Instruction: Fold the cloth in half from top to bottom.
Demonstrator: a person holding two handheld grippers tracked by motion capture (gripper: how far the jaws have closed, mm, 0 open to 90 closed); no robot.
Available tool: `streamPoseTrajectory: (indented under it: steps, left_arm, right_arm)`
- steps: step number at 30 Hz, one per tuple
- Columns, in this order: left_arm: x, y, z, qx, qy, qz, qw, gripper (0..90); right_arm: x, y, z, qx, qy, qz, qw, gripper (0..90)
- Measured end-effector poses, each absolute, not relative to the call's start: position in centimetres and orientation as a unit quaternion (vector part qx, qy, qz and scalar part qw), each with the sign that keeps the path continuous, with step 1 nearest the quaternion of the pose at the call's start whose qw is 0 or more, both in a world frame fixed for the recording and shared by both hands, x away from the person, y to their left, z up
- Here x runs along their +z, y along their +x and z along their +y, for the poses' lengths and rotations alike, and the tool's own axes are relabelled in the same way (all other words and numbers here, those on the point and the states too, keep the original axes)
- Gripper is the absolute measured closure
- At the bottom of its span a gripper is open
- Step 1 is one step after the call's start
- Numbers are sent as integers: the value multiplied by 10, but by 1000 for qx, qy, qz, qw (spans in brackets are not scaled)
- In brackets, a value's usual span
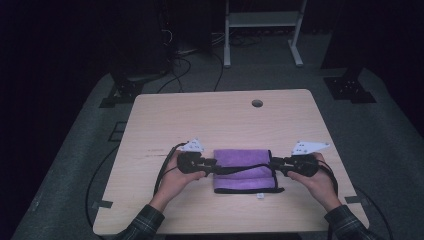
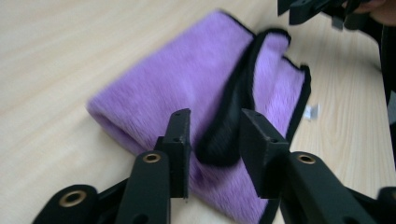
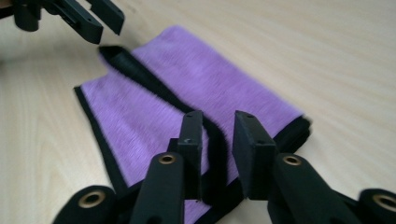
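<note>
The left gripper [image 1: 216,166] sits at the towel's left end, jaws apart around the black hem without pressing it. The folded purple towel [image 1: 242,170] lies flat on the table [image 1: 210,115], toward its near edge, midway between the side edges. The right gripper [image 1: 274,164] sits at the towel's right end, jaws likewise apart astride the hem.
</note>
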State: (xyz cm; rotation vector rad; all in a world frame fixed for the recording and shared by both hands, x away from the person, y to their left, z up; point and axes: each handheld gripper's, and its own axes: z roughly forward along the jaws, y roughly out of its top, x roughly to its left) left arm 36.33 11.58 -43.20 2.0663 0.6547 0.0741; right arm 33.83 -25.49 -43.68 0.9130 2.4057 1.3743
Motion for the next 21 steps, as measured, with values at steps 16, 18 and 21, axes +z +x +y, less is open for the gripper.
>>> streamPoseTrajectory:
  steps: [16, 18, 21]
  left_arm:
    - [-455, 360, 101, 21, 859, 267, 437, 774]
    - [-456, 353, 102, 14, 860, 262, 438, 774]
    - [-458, 343, 103, 2, 865, 254, 433, 773]
  right_arm:
    - [-458, 353, -240, 424, 304, 850, 72, 865]
    - [-458, 347, -241, 425, 296, 853, 65, 865]
    - [-459, 336, -242, 422, 286, 859, 54, 866]
